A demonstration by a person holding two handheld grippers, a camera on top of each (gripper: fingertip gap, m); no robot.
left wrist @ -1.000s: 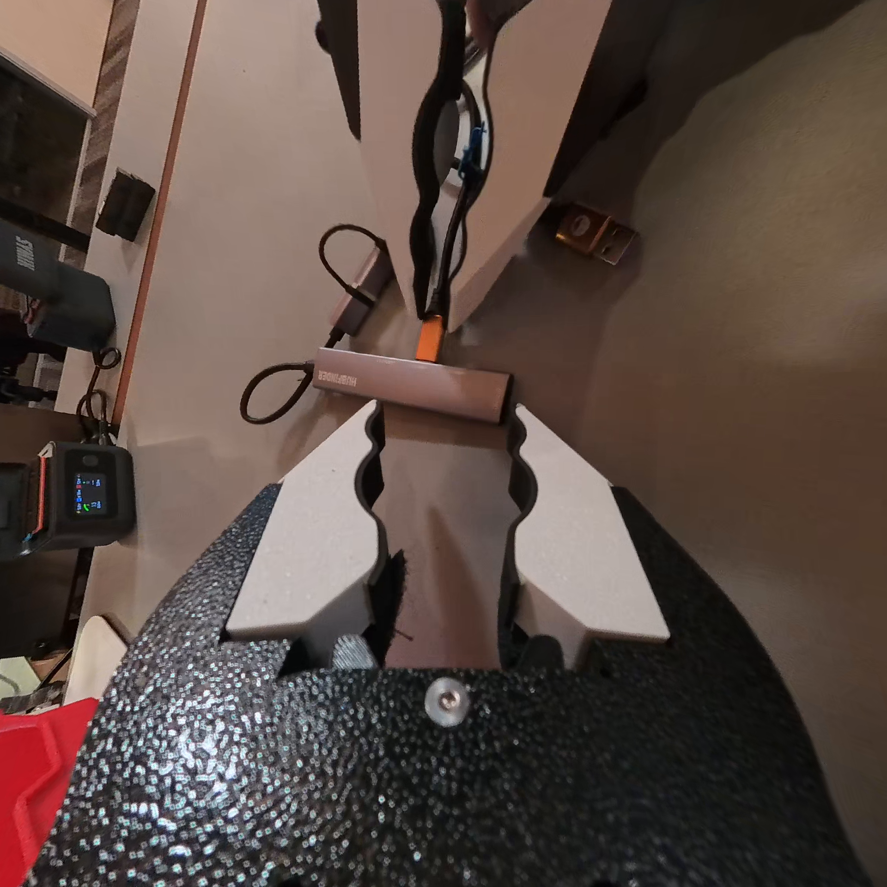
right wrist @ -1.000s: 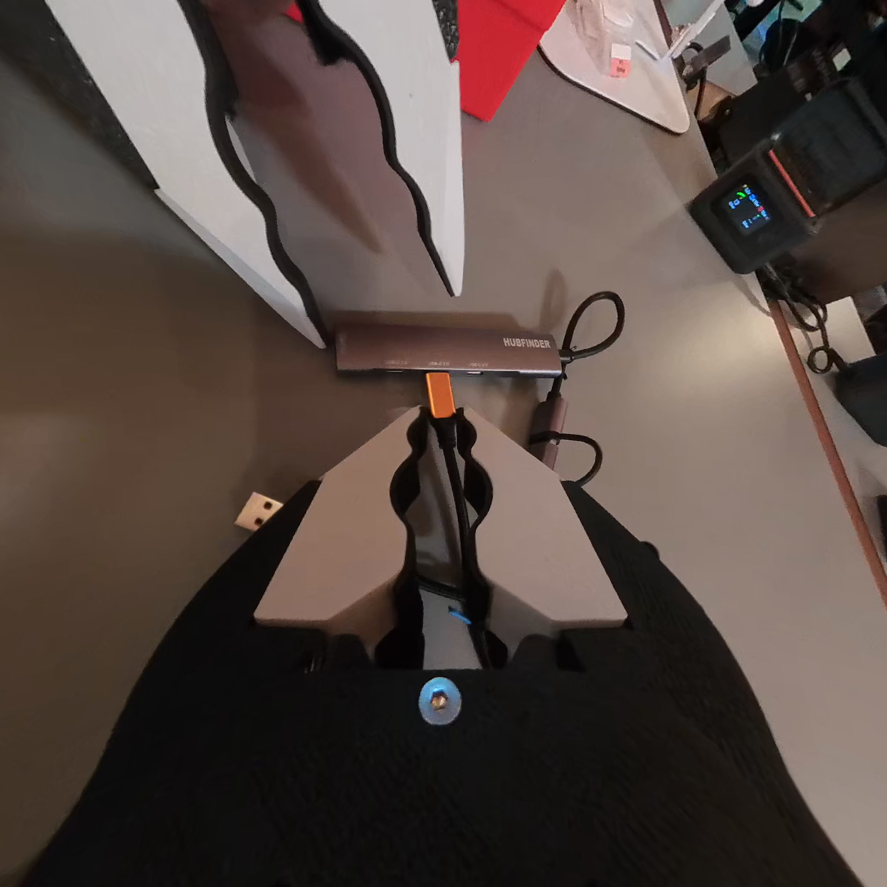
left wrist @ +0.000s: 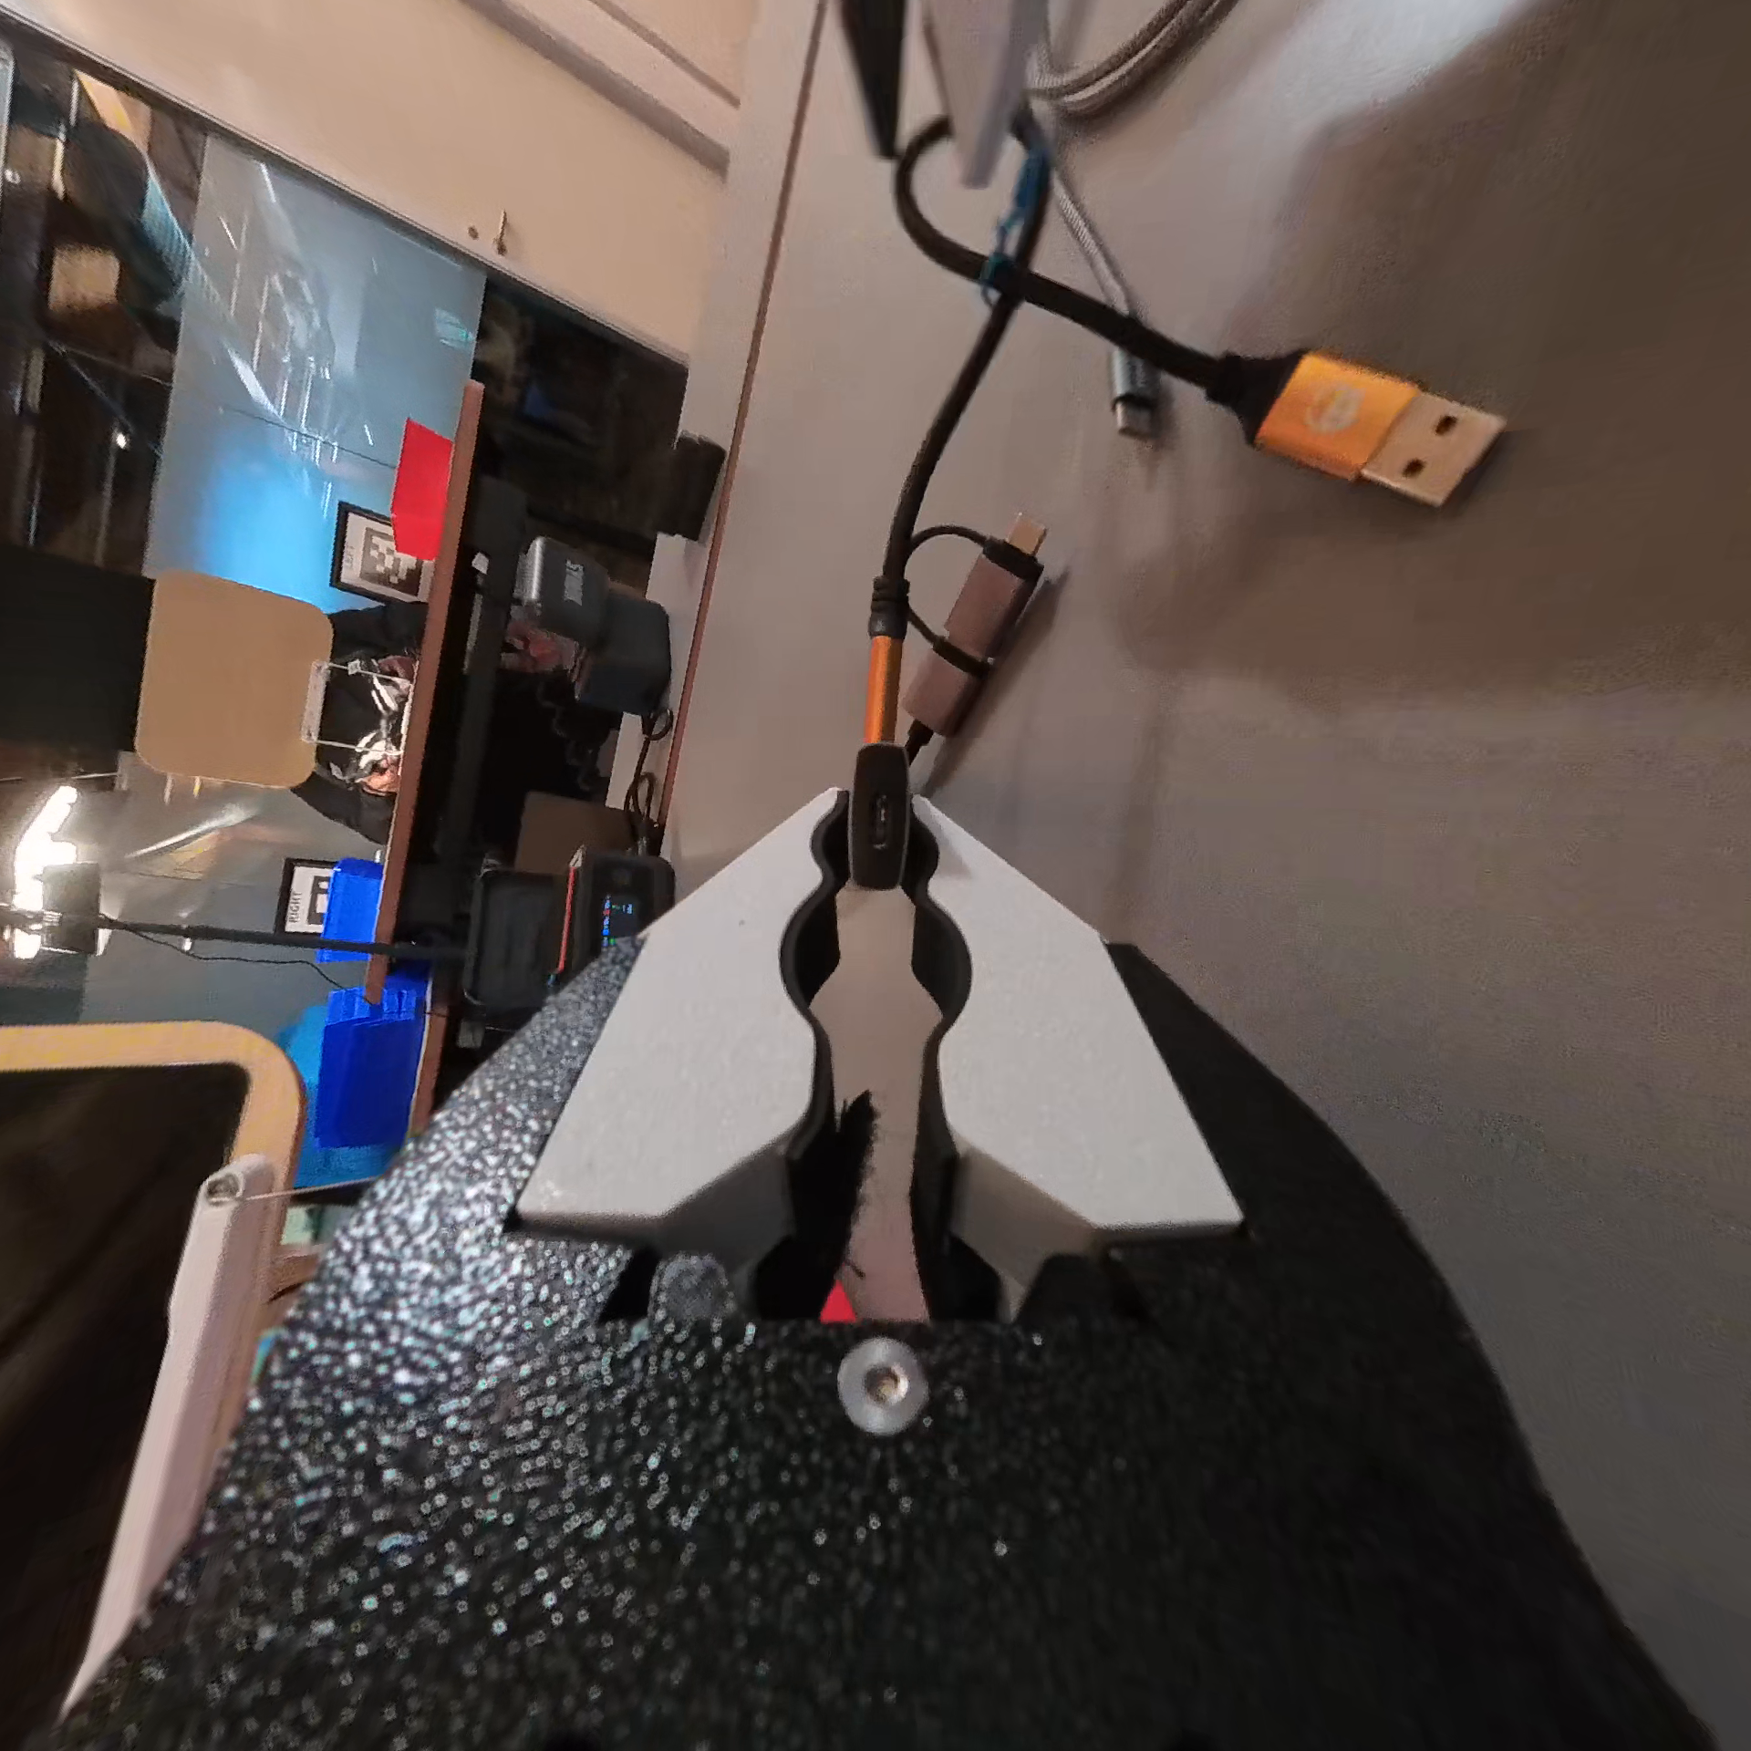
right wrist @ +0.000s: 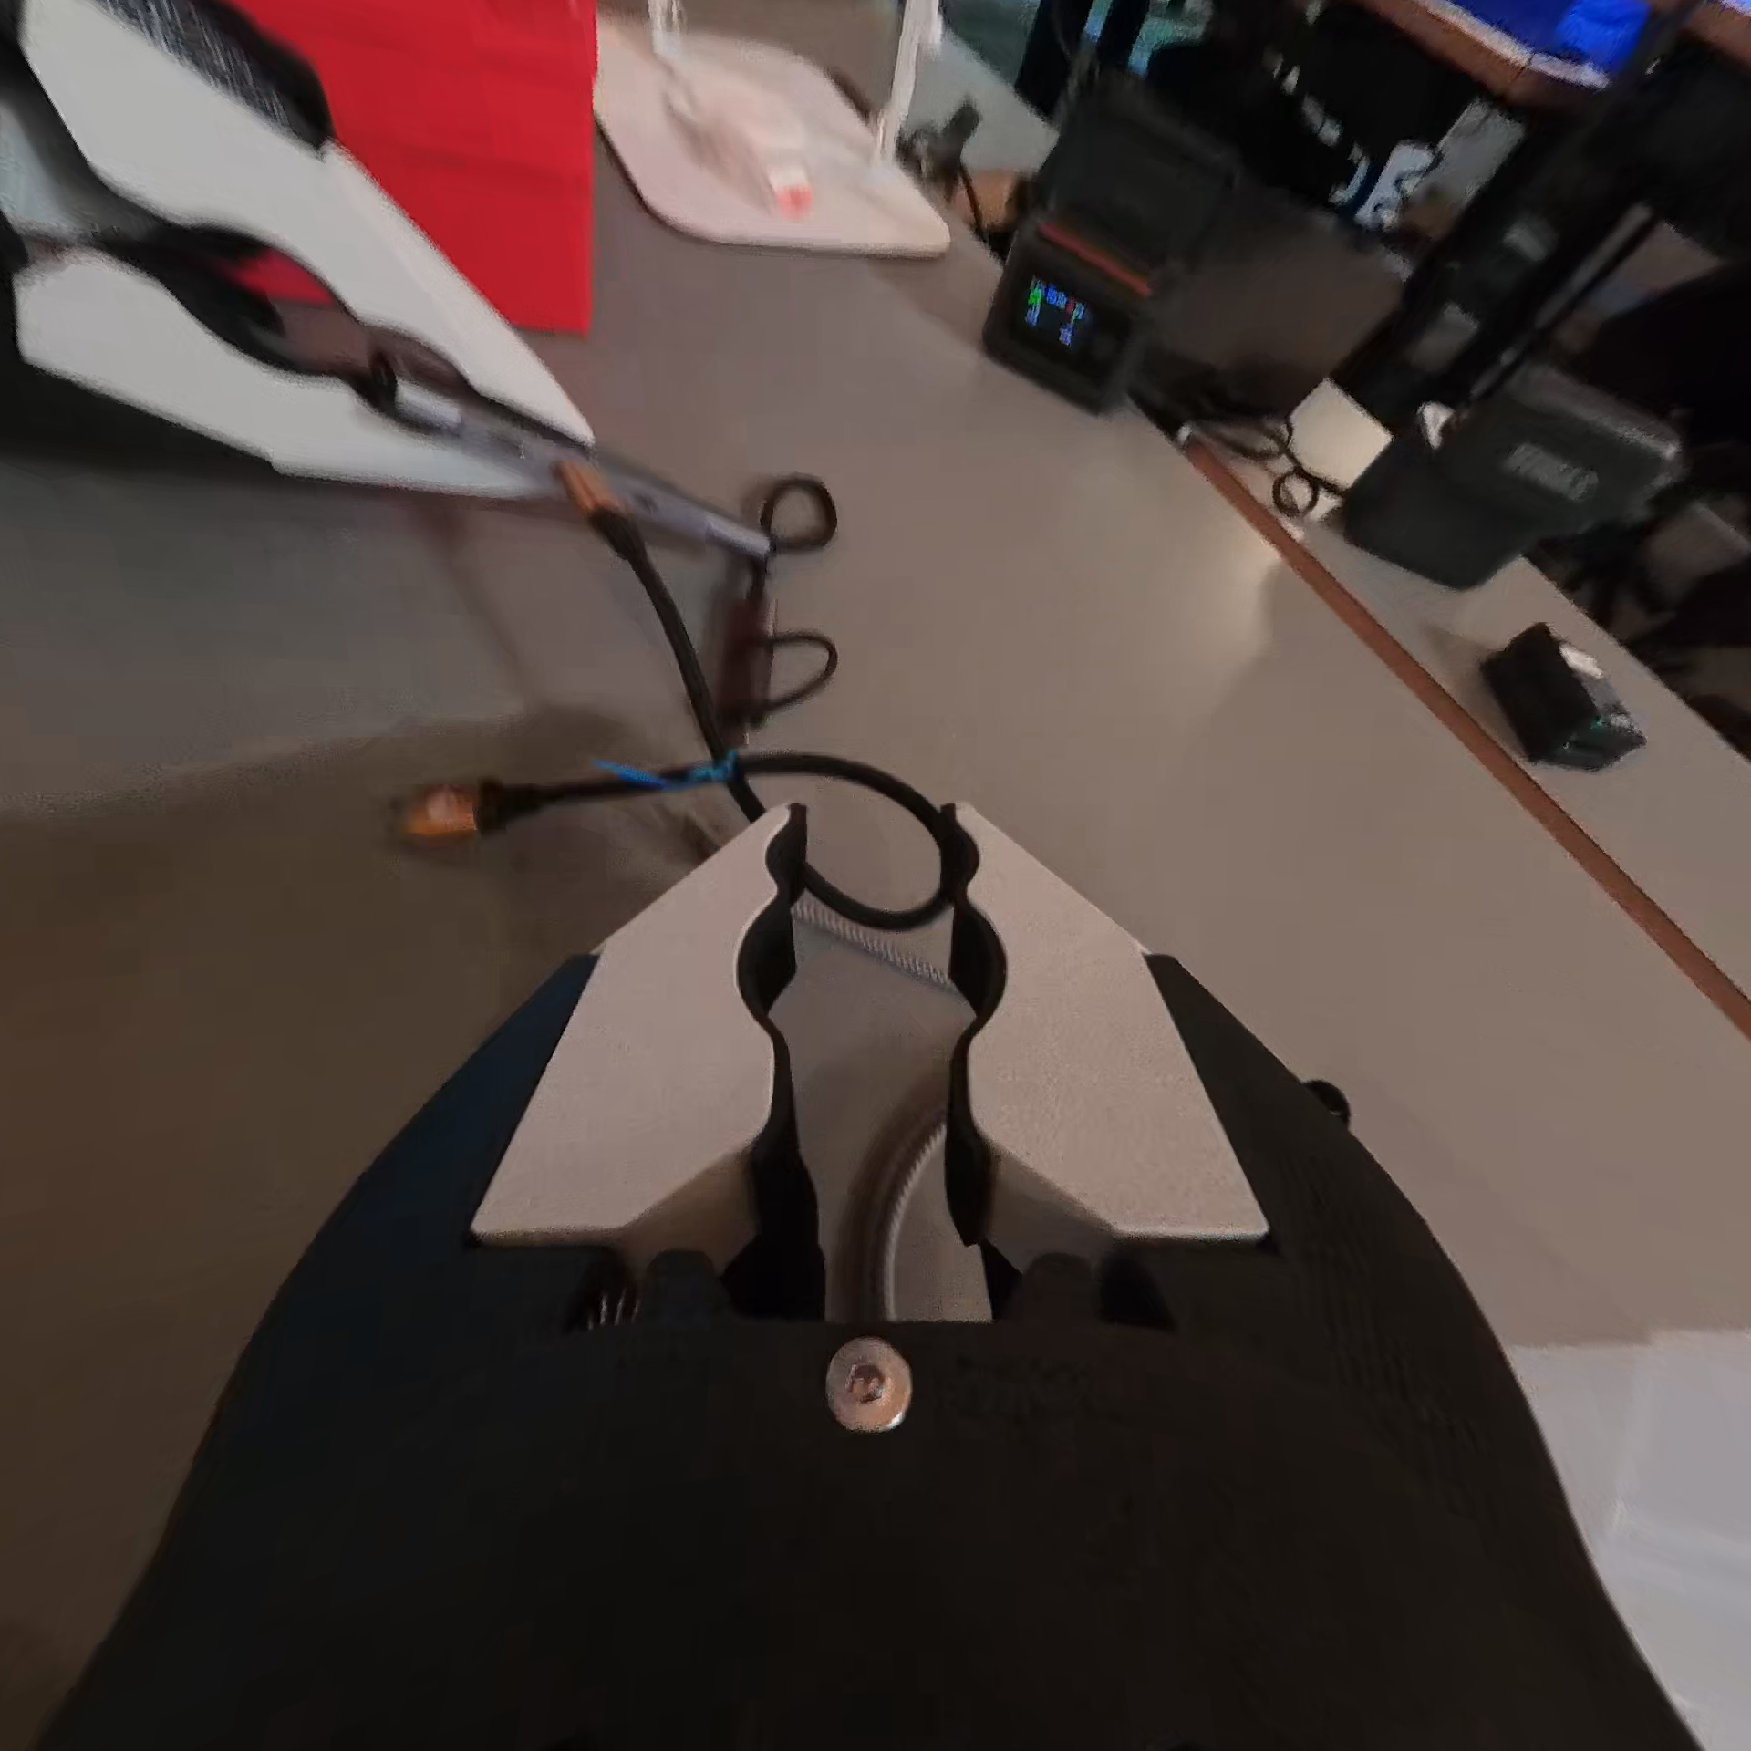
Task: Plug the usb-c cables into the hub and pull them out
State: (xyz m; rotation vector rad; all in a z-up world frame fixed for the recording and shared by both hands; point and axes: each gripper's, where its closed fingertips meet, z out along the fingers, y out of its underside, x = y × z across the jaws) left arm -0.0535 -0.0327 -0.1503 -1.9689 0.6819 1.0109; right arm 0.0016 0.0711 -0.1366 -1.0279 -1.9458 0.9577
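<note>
Slim grey metal hub [left wrist: 879, 834] pinched end-on in left gripper [left wrist: 876, 857] — orange-tipped black braided cable [left wrist: 898, 531] plugged in; right gripper [right wrist: 870, 857] parted, empty, black loop between its tips.

At centre frame, the left gripper [left wrist: 876, 839] clamps the narrow end of a dark hub [left wrist: 879, 822], seen end-on between its pale fingertips [left wrist: 957, 853]. An orange-collared usb-c plug [left wrist: 881, 690] sits in the hub, its black cable [left wrist: 933, 445] curving toward the top of the frame. At upper right, the cable's orange USB-A plug [left wrist: 1364, 438] hangs over the grey table [left wrist: 1421, 853]. Just right of the plug, a grey adapter [left wrist: 966, 644] lies on the table.
</note>
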